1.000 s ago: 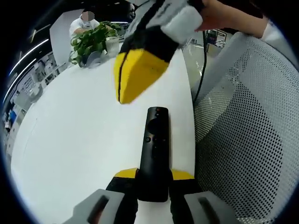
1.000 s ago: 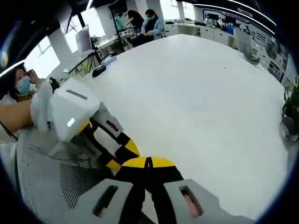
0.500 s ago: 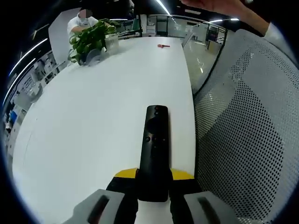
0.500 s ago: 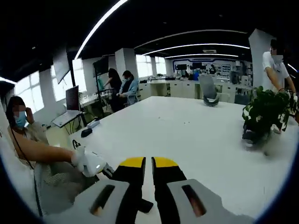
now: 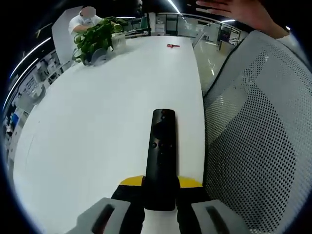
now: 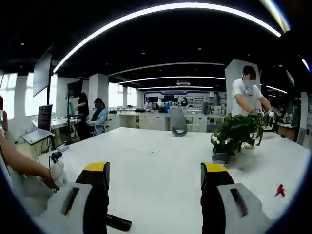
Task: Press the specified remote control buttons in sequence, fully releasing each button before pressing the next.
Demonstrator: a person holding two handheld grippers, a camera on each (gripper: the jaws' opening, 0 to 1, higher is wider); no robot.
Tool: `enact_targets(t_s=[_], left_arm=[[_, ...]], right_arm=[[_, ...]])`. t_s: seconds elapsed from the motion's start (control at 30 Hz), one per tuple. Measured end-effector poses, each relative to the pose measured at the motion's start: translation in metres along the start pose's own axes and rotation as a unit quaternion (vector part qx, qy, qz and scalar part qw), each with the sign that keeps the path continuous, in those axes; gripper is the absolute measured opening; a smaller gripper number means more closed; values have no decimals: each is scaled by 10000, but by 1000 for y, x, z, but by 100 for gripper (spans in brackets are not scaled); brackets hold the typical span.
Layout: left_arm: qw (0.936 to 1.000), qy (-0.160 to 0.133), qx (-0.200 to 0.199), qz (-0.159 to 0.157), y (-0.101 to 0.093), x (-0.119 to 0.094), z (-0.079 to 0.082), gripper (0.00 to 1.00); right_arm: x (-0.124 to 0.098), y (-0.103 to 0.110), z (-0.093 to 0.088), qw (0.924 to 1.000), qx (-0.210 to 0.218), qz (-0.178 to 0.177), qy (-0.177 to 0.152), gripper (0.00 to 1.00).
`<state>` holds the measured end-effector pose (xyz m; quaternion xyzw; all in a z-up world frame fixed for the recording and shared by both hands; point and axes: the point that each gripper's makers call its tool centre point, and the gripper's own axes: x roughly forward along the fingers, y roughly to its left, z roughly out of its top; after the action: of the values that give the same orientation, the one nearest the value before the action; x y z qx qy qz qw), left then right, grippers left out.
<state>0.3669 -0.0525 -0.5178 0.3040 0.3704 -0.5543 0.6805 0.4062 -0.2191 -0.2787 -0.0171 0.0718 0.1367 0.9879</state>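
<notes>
Gripping the near end of a slim black remote control (image 5: 162, 156) between yellow-tipped jaws, left gripper (image 5: 161, 184) held it lengthwise over the white tabletop (image 5: 92, 126), beside a grey mesh chair back (image 5: 253, 146). No legible writing on its buttons. Right gripper (image 6: 153, 170) raised, jaws spread wide apart, facing a green potted plant (image 6: 236, 136); small red object (image 6: 280, 190) far right.

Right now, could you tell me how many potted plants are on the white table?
1: the potted plant stands toward the far end of the white table, upper left in the left gripper view. Others may sit outside the frames.
</notes>
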Motion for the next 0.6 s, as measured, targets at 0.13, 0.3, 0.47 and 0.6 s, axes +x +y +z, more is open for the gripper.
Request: enact_targets(t_s=[0.13,0.3,0.47,0.6], left_arm=[[10000,18,-17,5,0,-1,0,22],[9999,168,9,-38,0,-2,-1,22],[9996,243,134,-85,6,-4,0,22],[9988,283,388,-7,15,-11,3,22]], right_arm=[[0,-7,-1,9998,90,-174,-37,85],[4,-8,-10,9998,101,-138,124,84],[4,-9,-16,9995,105,-133,256,87],[5,-11,-18,9994,142,-150,283,91]])
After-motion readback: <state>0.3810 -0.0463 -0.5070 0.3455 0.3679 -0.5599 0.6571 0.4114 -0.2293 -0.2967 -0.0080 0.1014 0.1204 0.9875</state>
